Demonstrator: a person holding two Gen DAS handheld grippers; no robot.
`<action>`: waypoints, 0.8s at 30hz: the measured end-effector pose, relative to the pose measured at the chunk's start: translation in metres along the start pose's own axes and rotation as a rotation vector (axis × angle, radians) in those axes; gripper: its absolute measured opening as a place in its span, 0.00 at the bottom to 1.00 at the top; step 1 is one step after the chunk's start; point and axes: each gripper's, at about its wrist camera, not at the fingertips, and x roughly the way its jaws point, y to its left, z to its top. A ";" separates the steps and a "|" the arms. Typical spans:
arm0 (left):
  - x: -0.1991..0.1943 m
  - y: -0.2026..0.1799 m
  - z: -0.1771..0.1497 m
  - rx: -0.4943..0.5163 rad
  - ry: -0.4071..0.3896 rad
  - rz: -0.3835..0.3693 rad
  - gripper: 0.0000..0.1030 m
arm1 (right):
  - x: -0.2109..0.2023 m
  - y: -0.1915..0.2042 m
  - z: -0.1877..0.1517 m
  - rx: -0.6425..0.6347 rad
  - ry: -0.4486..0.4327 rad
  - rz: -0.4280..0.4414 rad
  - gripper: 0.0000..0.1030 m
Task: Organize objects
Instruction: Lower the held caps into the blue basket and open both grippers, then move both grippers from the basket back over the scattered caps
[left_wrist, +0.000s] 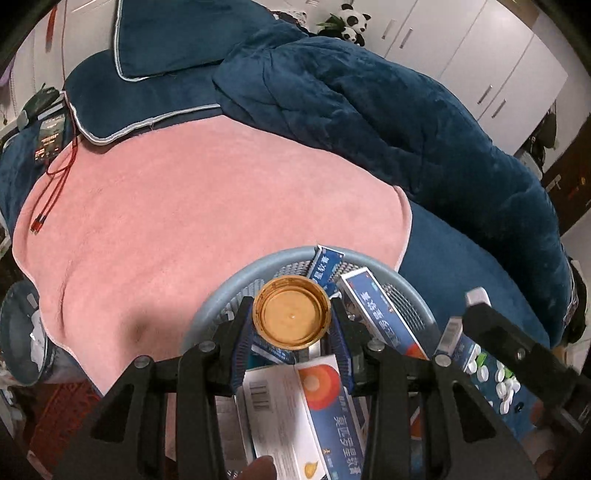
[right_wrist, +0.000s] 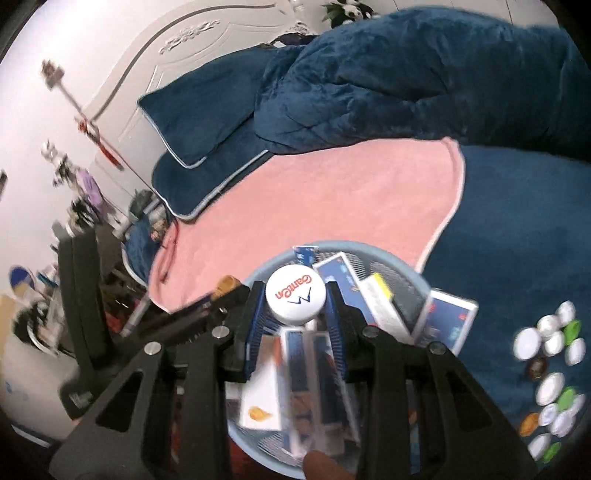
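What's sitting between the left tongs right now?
A gold bottle cap, pinched between the left tongs over the blue basket, in the left wrist view.

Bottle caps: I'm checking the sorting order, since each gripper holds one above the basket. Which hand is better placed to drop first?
Roughly even; slightly the right. Its white cap hangs inside the basket rim, while the left's gold cap sits nearer the edge.

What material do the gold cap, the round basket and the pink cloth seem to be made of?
Gold cap: probably plastic, glossy, with moulded inner rings.
Basket: likely plastic, matte light blue, with a smooth rim and slotted walls.
Pink cloth: soft fabric, maybe terry, with a fuzzy, dimpled surface.
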 end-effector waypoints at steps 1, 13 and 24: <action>-0.001 0.001 0.001 -0.003 -0.005 0.000 0.39 | 0.006 -0.004 0.002 0.016 0.010 0.029 0.32; -0.026 0.002 -0.008 0.043 -0.017 0.147 0.99 | -0.014 0.001 -0.003 -0.057 -0.026 -0.027 1.00; -0.055 -0.029 -0.029 0.113 -0.014 0.146 0.99 | -0.041 -0.001 -0.026 -0.177 -0.012 -0.139 1.00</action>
